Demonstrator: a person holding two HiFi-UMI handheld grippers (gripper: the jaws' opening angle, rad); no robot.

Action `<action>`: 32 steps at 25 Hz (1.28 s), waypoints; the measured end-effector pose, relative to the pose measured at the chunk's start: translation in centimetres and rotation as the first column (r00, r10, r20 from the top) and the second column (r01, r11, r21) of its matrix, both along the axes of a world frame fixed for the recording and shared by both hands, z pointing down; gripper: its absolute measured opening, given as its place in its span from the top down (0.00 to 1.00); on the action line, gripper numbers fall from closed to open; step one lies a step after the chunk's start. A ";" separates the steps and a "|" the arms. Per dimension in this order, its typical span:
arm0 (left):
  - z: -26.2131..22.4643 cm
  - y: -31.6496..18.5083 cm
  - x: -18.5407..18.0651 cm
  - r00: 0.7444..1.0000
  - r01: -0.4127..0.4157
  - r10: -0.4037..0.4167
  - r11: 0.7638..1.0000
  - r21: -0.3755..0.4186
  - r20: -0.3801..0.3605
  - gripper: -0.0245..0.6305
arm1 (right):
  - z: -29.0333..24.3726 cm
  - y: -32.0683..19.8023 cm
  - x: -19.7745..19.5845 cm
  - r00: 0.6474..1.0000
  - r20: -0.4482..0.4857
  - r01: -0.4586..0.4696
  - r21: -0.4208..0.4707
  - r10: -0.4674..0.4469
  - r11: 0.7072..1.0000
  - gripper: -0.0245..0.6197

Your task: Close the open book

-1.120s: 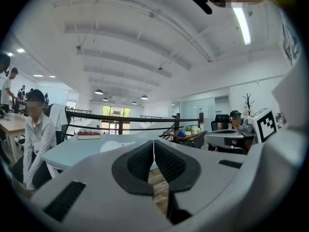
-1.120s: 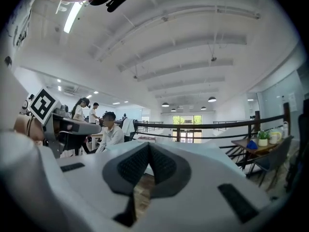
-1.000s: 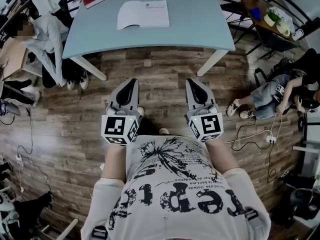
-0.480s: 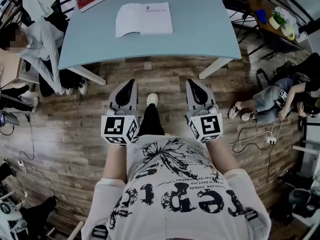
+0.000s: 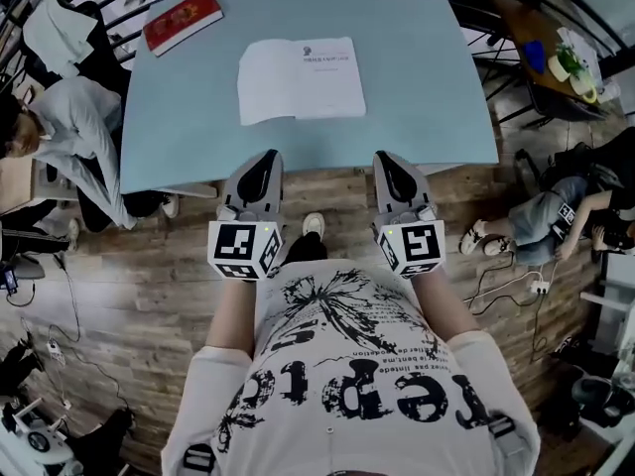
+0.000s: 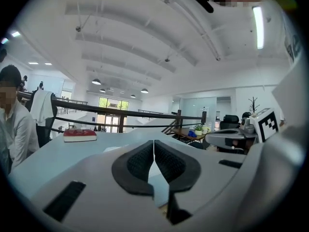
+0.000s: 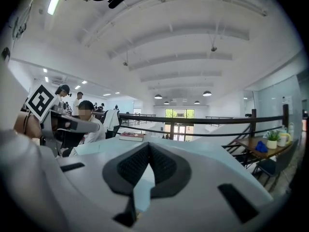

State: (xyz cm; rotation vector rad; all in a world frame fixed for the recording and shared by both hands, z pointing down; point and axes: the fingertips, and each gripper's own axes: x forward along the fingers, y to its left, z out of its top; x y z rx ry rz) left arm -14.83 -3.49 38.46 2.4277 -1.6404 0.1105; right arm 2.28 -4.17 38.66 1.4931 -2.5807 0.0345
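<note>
left gripper (image 5: 266, 157) & right gripper (image 5: 385, 157) both shut, empty; we reckon book (image 5: 301, 79) is light w/ floppy pages, so take an outer edge.

The open book (image 5: 301, 78) is white, the table (image 5: 417, 87) blue.

Left claw (image 5: 268, 157): I have it centre-left in the head view, pointing toward the top of the frame. Its jaws are pressed together with nothing between them.
Right claw (image 5: 383, 159): centre-right, parallel to its partner and level with it. Its jaws are likewise together and empty.
Spacing: the two are well apart.
Left forearm (image 5: 231, 310): bare, rising from the lower frame.
Right forearm (image 5: 444, 310): bare, mirroring it.
</note>
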 end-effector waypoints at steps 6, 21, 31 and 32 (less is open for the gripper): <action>1.5 -6.6 -2.6 1.000 -0.018 0.018 0.999 -0.050 -0.002 0.93 | 0.3 -6.8 -2.7 1.000 -0.013 -0.018 -0.021 0.018 1.000 0.95; 13.0 -12.2 -1.7 0.952 0.115 -0.203 0.931 -0.346 -0.228 0.93 | 5.0 -16.9 -3.9 0.981 -0.030 0.188 -0.124 -0.193 0.974 0.95; 21.8 -13.6 -3.8 0.550 0.189 -0.585 0.783 -0.593 -0.596 0.74 | 7.4 -19.4 -1.1 0.961 -0.070 0.253 -0.183 -0.269 0.950 0.95; 22.2 -13.8 -4.1 0.521 0.191 -0.596 0.779 -0.598 -0.611 0.74 | 7.4 -19.5 -0.8 0.960 -0.074 0.253 -0.184 -0.270 0.950 0.95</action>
